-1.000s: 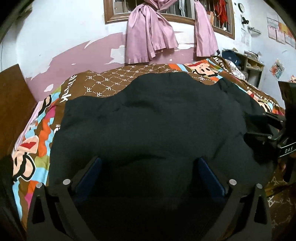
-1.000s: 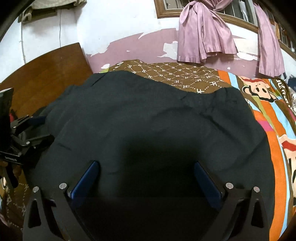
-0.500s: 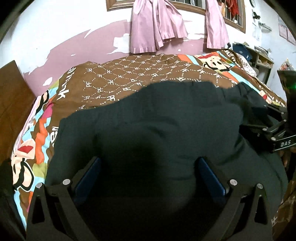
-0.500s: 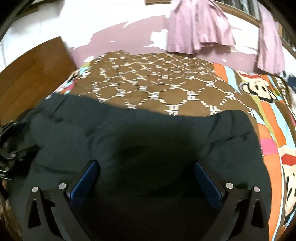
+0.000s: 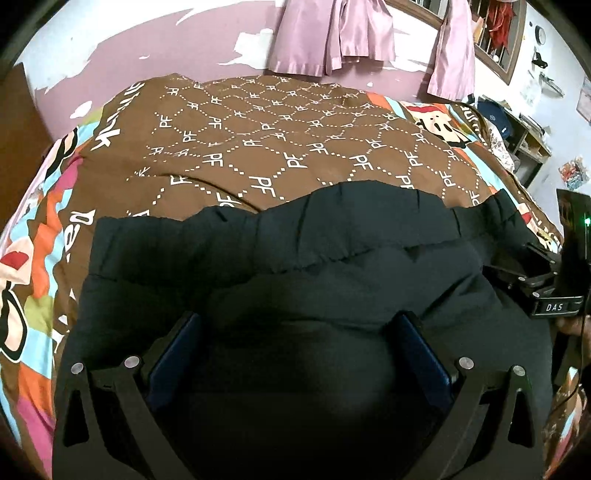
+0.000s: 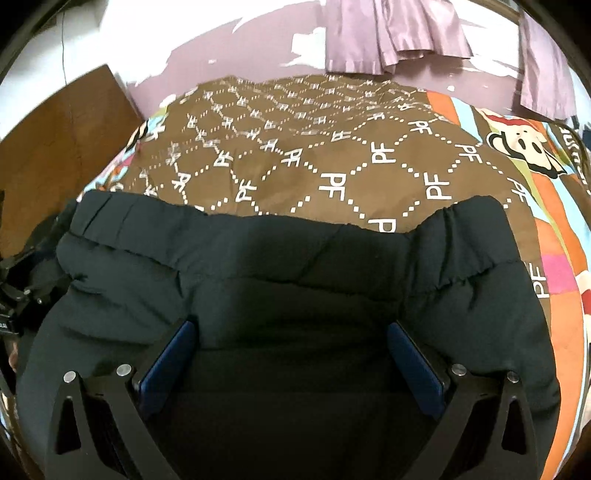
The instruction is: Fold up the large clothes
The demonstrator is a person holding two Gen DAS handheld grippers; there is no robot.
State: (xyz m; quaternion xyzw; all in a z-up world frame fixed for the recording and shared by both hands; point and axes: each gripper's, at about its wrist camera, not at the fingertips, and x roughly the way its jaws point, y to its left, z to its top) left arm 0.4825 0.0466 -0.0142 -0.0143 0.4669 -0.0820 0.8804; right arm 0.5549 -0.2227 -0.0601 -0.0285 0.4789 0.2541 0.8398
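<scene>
While I look through the left wrist camera, my left gripper (image 5: 295, 354) has its fingers (image 5: 173, 354) spread wide, with dark garment (image 5: 295, 280) filling the space between them. Whether any cloth is pinched I cannot tell; the pads stand far apart and the fabric lies under and ahead of them. The garment lies on the bed (image 5: 280, 147), on a brown quilt printed with white "PF" diamonds, and its gathered waistband edge (image 5: 332, 225) runs across the view just ahead of the fingers. At the right edge I see my right gripper (image 5: 532, 273) touching the garment's right side. Pink curtains (image 5: 332, 33) hang on the wall behind the bed.

Through the right wrist camera, my right gripper (image 6: 291, 354) shows the same: fingers (image 6: 413, 354) released and wide, black cloth between them, no clear grasp visible. The waistband (image 6: 258, 236) crosses ahead, bunched at its right corner (image 6: 465, 236). My left gripper (image 6: 26, 291) sits at the garment's left edge, beside a wooden headboard (image 6: 55, 140). A cartoon monkey print (image 6: 524, 147) shows on the quilt's right side.
</scene>
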